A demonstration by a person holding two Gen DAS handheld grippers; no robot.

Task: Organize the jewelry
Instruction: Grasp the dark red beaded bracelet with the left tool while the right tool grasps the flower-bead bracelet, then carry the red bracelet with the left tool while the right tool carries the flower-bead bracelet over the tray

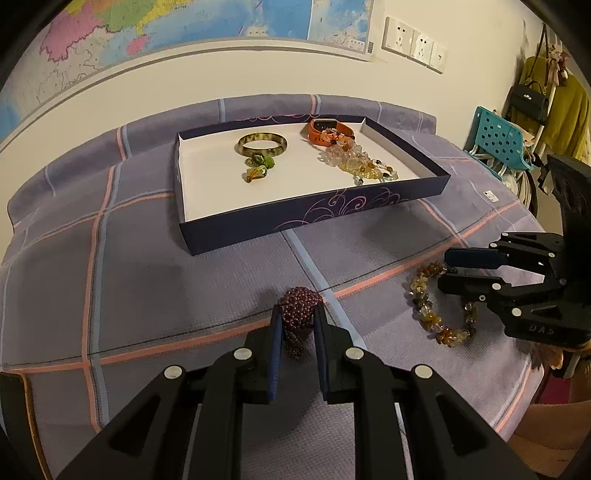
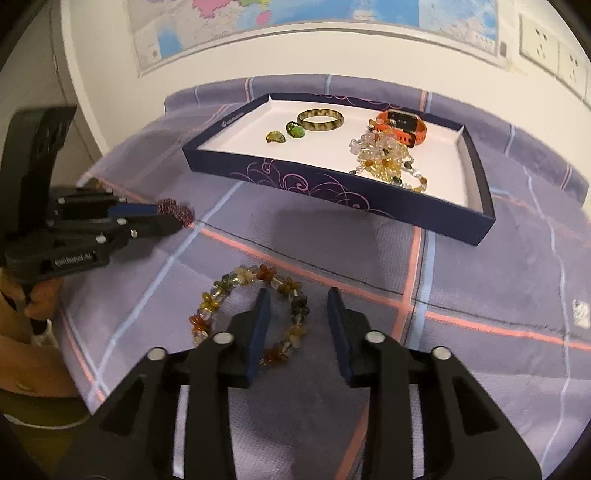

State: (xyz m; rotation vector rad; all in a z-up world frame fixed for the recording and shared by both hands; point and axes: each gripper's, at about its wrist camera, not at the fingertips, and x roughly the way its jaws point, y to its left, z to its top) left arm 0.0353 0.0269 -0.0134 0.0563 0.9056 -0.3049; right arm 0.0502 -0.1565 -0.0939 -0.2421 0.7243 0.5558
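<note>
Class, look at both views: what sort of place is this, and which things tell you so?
Probably a room in a home: a wall map, a handbag and clothes hanging at the side, and a cloth-covered table holding a tray of jewelry.

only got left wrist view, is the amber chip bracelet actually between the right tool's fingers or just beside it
Observer: Between them. In the right wrist view one side of the amber chip bracelet runs through the right tool.
Operator: pinched yet
Observer: No. One finger stands inside the loop and the other outside it, and bare cloth shows beside the outer one.
Operator: how's my left tool look from there
Observer: Side-on, the left tool has the dark red bead bracelet bulging past its tips.
</note>
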